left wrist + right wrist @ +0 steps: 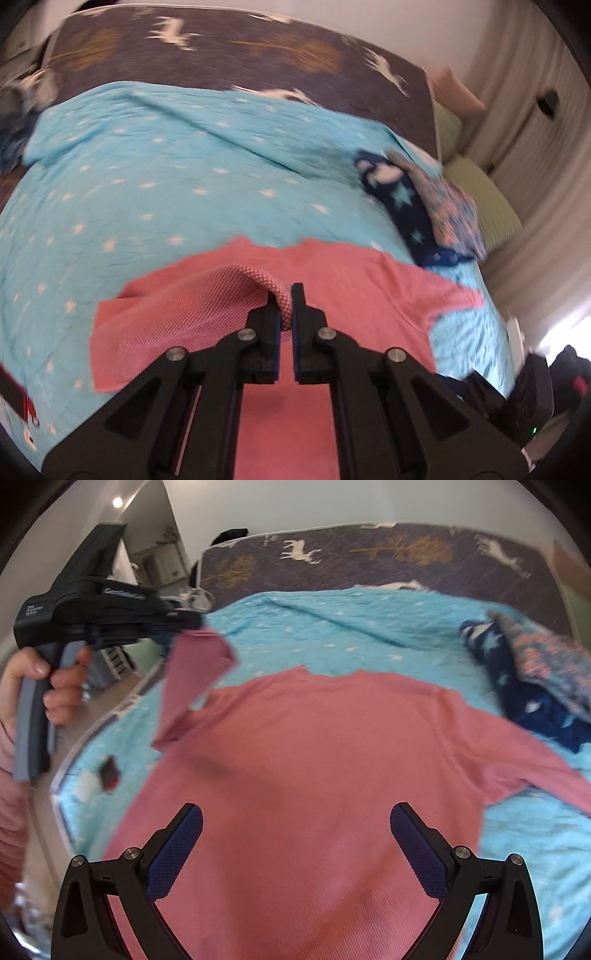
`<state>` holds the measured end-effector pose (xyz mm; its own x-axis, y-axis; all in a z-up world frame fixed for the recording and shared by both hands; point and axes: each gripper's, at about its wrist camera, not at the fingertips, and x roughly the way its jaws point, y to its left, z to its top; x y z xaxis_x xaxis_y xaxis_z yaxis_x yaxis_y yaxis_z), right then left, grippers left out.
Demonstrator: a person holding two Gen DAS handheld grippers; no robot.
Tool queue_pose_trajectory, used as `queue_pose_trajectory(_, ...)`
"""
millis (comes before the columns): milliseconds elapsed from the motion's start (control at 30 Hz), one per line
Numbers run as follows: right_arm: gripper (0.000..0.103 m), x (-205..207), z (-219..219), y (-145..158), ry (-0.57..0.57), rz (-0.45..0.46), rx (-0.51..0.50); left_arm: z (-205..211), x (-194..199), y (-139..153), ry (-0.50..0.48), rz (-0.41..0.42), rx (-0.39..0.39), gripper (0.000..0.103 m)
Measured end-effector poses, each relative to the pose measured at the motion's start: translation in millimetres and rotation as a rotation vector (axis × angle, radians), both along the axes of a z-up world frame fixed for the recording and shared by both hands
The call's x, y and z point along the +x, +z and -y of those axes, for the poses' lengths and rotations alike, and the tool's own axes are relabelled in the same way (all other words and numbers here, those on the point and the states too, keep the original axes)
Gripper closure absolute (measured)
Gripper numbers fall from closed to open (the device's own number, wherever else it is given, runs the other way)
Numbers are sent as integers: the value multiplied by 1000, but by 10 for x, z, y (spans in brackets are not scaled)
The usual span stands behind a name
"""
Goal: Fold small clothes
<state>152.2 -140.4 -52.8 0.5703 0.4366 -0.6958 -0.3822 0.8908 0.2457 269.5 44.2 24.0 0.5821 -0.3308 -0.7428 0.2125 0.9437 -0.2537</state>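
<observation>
- A pink long-sleeved top (314, 746) lies spread flat on a turquoise star-print blanket (332, 627) that covers the bed, neckline toward the far side.
- Its one sleeve (195, 675) is lifted off the blanket and hangs from the left gripper (285, 299), whose fingers (301, 310) are clamped on the sleeve fabric.
- The other sleeve (517, 760) lies stretched out on the blanket toward the right.
- The right gripper (295, 834) hovers over the lower part of the top, its fingers (417, 845) wide apart and holding nothing.
- Near the right sleeve, a dark blue star-print garment (517, 672) lies with a floral piece (546, 661) on top of it.
- Beyond the blanket, a dark bed sheet with deer and trees (369, 554) shows.
</observation>
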Motion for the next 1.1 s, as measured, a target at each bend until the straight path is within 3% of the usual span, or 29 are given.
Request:
queue_pose_trajectory(133,16,358,120,-69,63,-46,124,340,9,-74,-79,-18,36,98)
queue_pose_trajectory(367,16,860,11,-86,166,-18,128,570,-62,-115,-147,-40,90,98)
queue_pose_trajectory(533,17,985,-243,-38,232,-4,107,707,-97,-85,-195,-37,128,98)
queue_pose_trajectory(567,24,995,-281,-18,239,1,105,741,-96,-73,-202,-33,140,98)
queue_pose_trajectory(600,53,1004,-314,5,243,4,107,769,-99,-59,-206,-28,151,98)
queue_pose_trajectory(667,97,1069,-328,0,238,-37,113,812,-98,-28,-210,-19,168,98)
queue_pose_trajectory(900,100,1124,229,-56,78,-143,277,1023,-63,34,-243,6,154,96)
queue_pose_trajectory(1100,100,1015,734,-83,-32,-210,304,1276,-83,-16,-290,21,122,93)
